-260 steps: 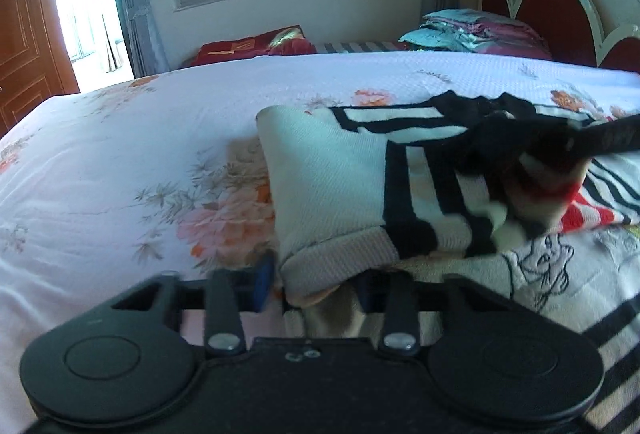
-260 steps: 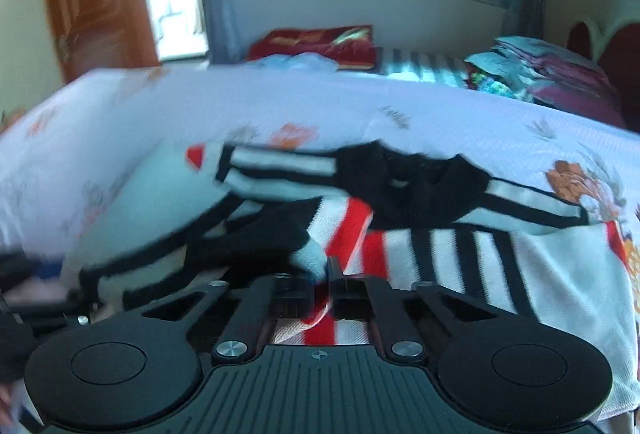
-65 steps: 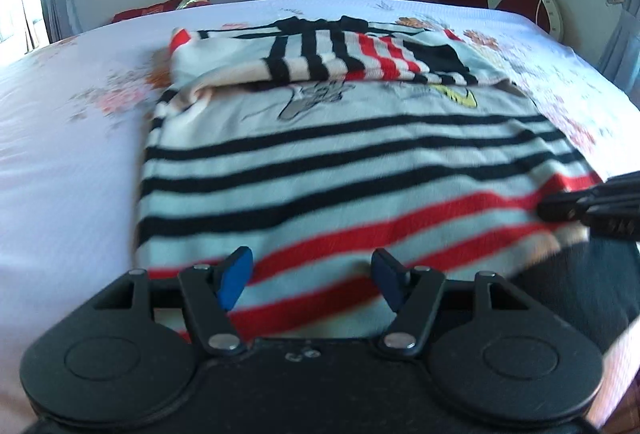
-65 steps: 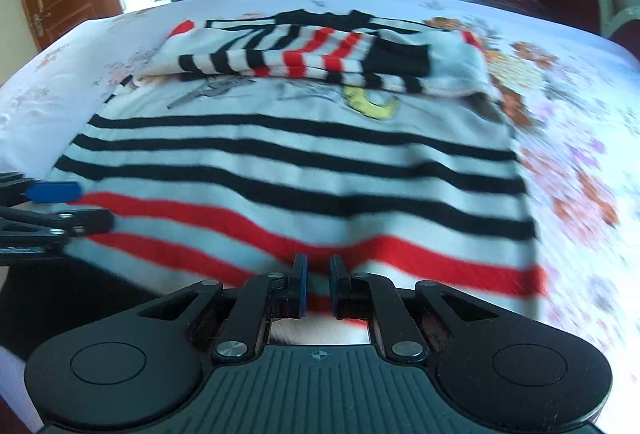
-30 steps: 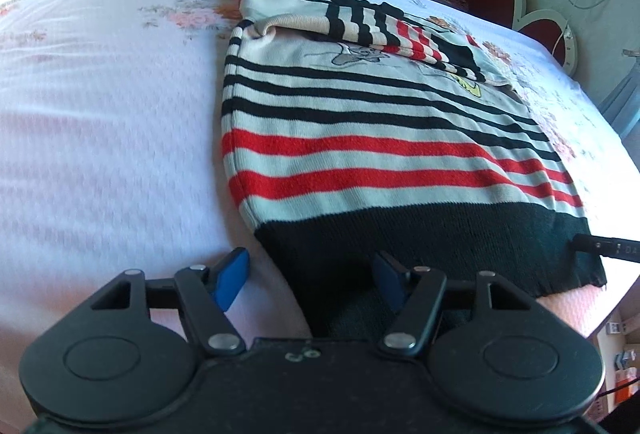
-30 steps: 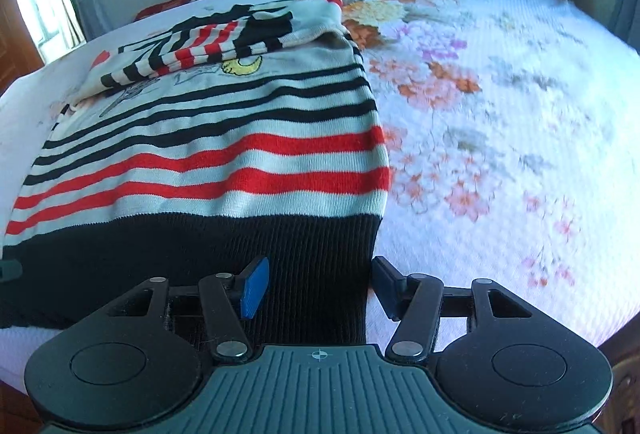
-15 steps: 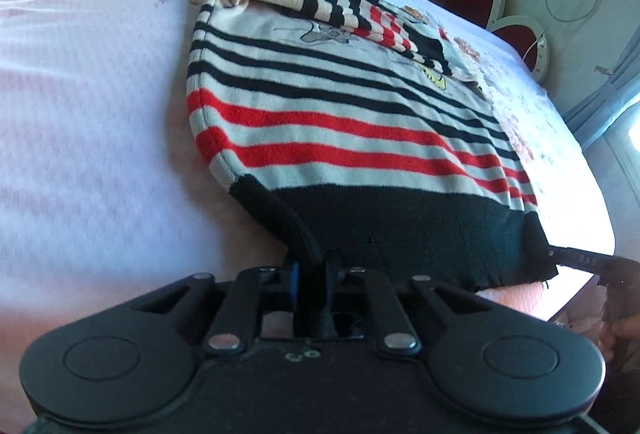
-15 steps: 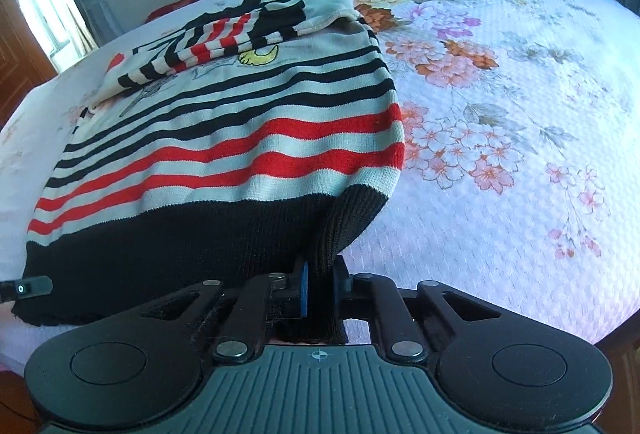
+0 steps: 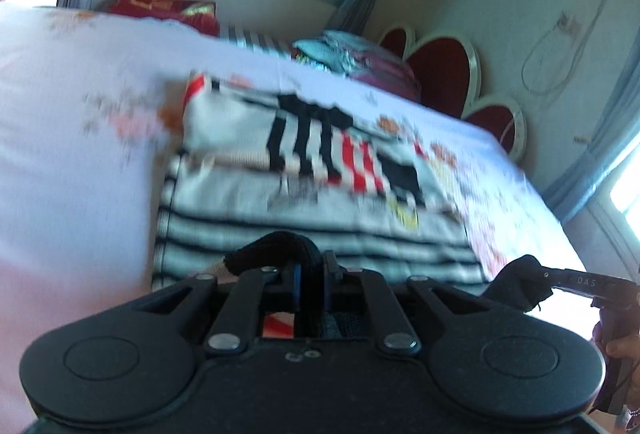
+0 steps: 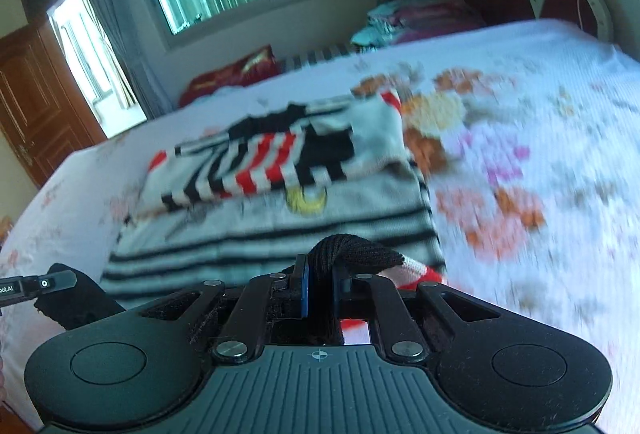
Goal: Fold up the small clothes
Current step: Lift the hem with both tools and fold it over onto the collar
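Striped sweater (image 9: 312,210) was laid flat on bed (image 9: 72,138), sleeves already folded across chest. Black hem was pinched at both corners – left gripper (image 9: 310,280) fingers clamped narrow on one, right gripper (image 10: 320,284) fingers clamped narrow on other. Hem-to-collar fold was judged to be step in hand. To be done well: corners carried level and together, hem kept taut between them, edge laid square on sleeves – otherwise skewed fold likely.

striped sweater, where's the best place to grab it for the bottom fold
Grip the striped sweater at the two corners of its black hem, coming from the near bed edge. The hem lies closest, and its sleeves are already folded across the chest. Both the left gripper and right gripper are pinching it there.
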`<state>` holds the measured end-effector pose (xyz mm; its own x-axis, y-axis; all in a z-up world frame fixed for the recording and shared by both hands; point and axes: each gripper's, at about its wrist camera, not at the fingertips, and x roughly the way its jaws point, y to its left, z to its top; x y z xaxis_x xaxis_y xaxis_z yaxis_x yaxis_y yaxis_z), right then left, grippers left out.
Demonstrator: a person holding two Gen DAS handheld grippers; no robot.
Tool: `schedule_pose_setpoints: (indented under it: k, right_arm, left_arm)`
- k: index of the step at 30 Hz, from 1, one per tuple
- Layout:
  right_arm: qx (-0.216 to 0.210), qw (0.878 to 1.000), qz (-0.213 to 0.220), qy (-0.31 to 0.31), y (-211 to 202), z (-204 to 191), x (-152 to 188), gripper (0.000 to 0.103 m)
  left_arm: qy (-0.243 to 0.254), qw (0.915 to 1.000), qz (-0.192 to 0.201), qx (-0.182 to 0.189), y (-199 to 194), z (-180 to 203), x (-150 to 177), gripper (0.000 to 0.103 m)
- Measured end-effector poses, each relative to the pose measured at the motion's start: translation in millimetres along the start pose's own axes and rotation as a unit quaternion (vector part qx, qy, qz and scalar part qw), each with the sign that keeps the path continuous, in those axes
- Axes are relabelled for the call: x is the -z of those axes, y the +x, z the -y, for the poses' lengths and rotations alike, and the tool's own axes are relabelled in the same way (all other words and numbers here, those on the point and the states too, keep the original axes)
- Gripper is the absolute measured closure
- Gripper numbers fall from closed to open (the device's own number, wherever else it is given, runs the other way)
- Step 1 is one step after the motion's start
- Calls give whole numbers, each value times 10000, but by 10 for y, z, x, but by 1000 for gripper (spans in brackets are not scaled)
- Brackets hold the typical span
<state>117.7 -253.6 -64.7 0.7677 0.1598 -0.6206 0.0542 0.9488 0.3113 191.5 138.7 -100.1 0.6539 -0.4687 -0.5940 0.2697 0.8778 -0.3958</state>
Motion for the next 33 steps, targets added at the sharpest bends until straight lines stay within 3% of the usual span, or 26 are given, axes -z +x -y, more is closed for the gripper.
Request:
schedule_pose_setpoints:
  k: [5,15,23,30,33]
  right_arm:
    - [-79,9998,201,1,433,73,-508,93]
    - [-158,9987,354,343,1435,340,-1361,93]
    - [-111,9983,66,567,2207,516,-1781,93]
    - [-1,9939,-366,1036,2770,724,-1837,93]
    - [-25,9917,-549,1160,2906,785,-1867,93]
  left_arm:
    - [-65,9993,374,-76,335,-24,-431,95]
    - [-301,9973,608,-270,1213,-125,-1237,95]
    - [-729,9952,392,-523,1875,-382,-1626,95]
    - [-858,9924,-48,-885,2371,-591,-1728,95]
    - [-995,9892,-195,-1056,2500,-673,-1752,88]
